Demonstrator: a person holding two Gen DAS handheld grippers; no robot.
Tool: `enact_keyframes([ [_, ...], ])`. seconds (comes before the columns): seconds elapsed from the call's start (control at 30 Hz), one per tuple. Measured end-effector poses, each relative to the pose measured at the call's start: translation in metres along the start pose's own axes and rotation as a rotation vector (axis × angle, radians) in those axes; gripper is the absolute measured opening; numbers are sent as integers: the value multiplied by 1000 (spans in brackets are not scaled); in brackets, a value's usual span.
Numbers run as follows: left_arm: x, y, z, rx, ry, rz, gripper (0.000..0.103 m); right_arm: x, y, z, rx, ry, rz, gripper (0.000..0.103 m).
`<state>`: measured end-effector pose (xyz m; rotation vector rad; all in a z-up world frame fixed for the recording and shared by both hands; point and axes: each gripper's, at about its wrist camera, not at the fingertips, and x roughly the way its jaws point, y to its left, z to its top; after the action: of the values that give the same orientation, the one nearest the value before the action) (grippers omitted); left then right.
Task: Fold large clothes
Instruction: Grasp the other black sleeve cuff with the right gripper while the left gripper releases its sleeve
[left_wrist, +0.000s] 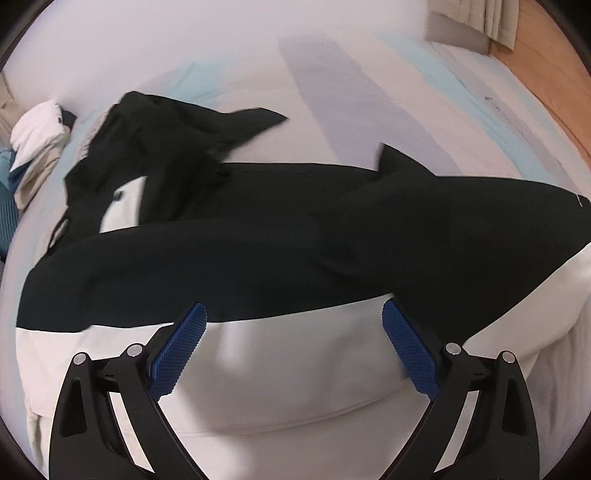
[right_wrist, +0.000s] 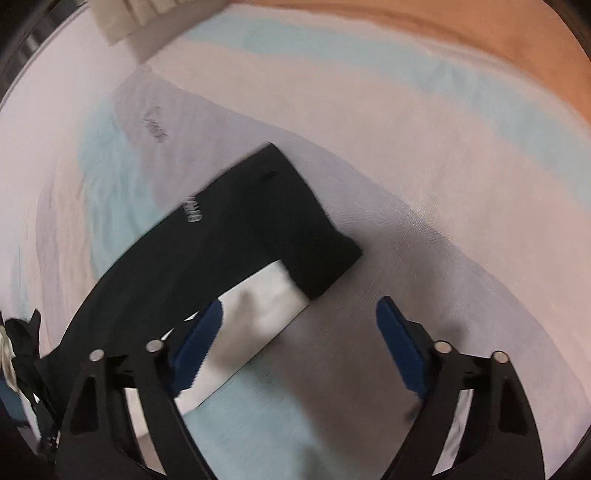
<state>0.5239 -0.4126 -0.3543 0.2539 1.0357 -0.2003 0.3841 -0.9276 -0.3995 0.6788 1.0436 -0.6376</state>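
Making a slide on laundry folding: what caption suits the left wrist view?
Open left gripper hovers over a black and white garment spread on a pale bed sheet.

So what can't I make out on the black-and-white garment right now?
- Left wrist view: black-and-white garment, far end bunched, its shape hidden; the left tongs cover its near white part.
- Right wrist view: small white lettering unreadable from motion blur; the right tongs hide the hem's near end.
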Motion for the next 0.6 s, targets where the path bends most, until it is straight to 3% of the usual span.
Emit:
enact_keyframes([
  [0.17,9,-18,4,0,13,18,94,18,-3,10,18,11,37,73],
  [0.3,18,-16,5,-9,36,7,94,28,0,18,12,2,50,67],
  [0.37,27,-12,4,-27,63,-8,96,30,-1,21,29,-10,44,59],
  [0.43,36,-10,2,-35,82,-11,98,29,-2,23,57,-19,51,42],
  [0.6,41,-15,2,-5,73,6,98,19,-10,28,140,-45,123,22],
])
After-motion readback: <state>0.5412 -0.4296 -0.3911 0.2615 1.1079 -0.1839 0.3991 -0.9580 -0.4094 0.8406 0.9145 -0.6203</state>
